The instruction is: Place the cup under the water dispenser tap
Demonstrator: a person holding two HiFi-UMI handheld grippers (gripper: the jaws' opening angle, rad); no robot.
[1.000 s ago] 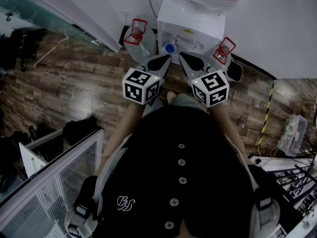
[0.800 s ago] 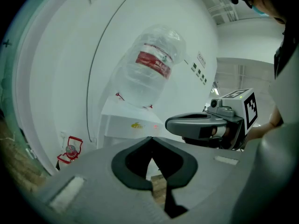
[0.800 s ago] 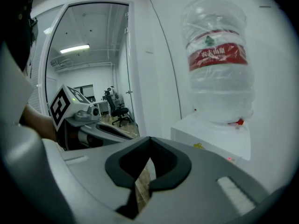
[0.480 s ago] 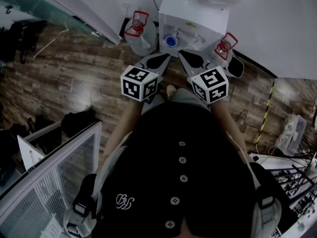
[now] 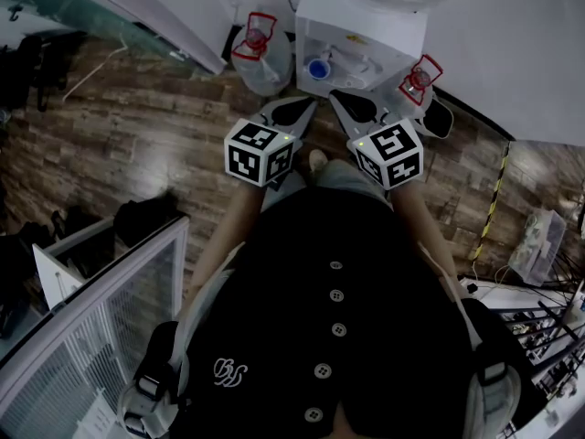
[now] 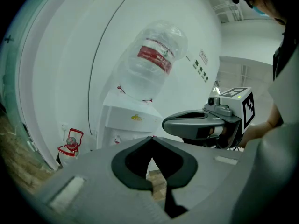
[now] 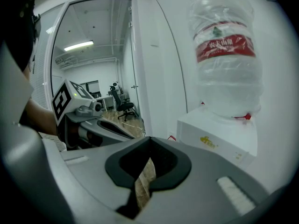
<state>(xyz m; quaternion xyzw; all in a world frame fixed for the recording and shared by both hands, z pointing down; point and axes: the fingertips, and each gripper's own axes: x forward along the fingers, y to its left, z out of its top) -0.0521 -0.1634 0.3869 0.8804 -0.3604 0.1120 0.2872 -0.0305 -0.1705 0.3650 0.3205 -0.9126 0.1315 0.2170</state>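
Fingers on both the left gripper (image 6: 151, 139) and the right gripper (image 7: 149, 140) are pressed together, holding nothing. Both point at the water dispenser (image 5: 361, 24). A blue round thing (image 5: 317, 69), possibly the cup, sits at the dispenser's near face, just beyond the left gripper.

Floor (image 5: 137, 144): dark wood planks, glossy patch at centre left of frame.
Top centre: white water dispenser (image 5: 361, 26), standing against the wall.
Either side of it: clear jug (image 5: 260, 58) left, second jug (image 5: 419, 85) right, both red-handled.
Centre left: dark bag (image 5: 146, 222).
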